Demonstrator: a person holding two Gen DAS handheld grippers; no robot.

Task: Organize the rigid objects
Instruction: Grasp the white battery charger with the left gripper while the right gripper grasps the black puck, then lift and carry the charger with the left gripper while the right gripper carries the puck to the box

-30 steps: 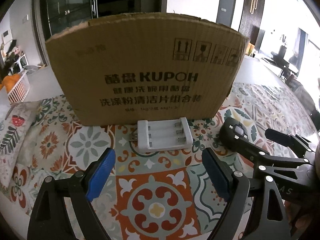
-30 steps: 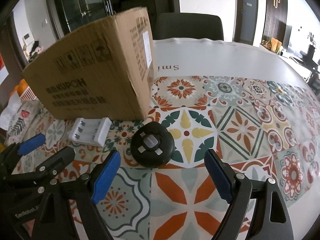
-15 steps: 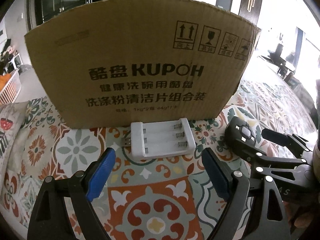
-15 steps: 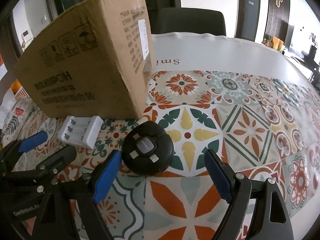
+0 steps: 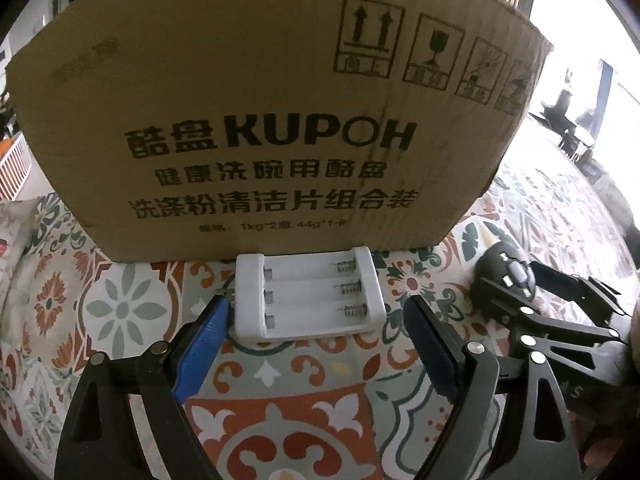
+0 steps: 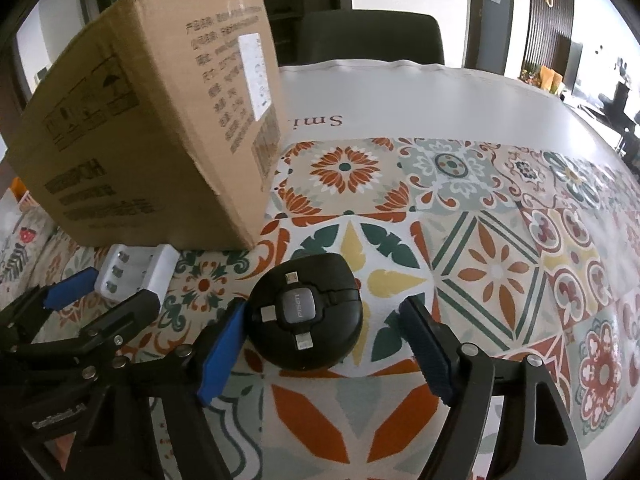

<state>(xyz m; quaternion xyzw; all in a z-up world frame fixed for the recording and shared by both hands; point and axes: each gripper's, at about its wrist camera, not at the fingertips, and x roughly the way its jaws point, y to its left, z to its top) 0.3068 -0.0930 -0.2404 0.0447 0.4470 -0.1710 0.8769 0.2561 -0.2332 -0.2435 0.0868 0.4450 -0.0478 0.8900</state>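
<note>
Here we have the white battery charger [image 5: 310, 295] lying flat on the worktop [image 5: 276, 404] against the foot of the cardboard box [image 5: 276, 112]; it looks light, stiff and smooth, best taken across its short ends. Our left gripper [image 5: 316, 352] has closed in since a moment ago, fingers spread around it. The right gripper [image 6: 324, 354], likewise spread, now brackets the black round cable reel [image 6: 306, 316] off the box's corner.

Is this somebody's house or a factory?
Probably a house, maybe a dining room. The table has a flowery patterned cloth, a dark chair is tucked in behind it, and there are doors and sunny windows around.
</note>
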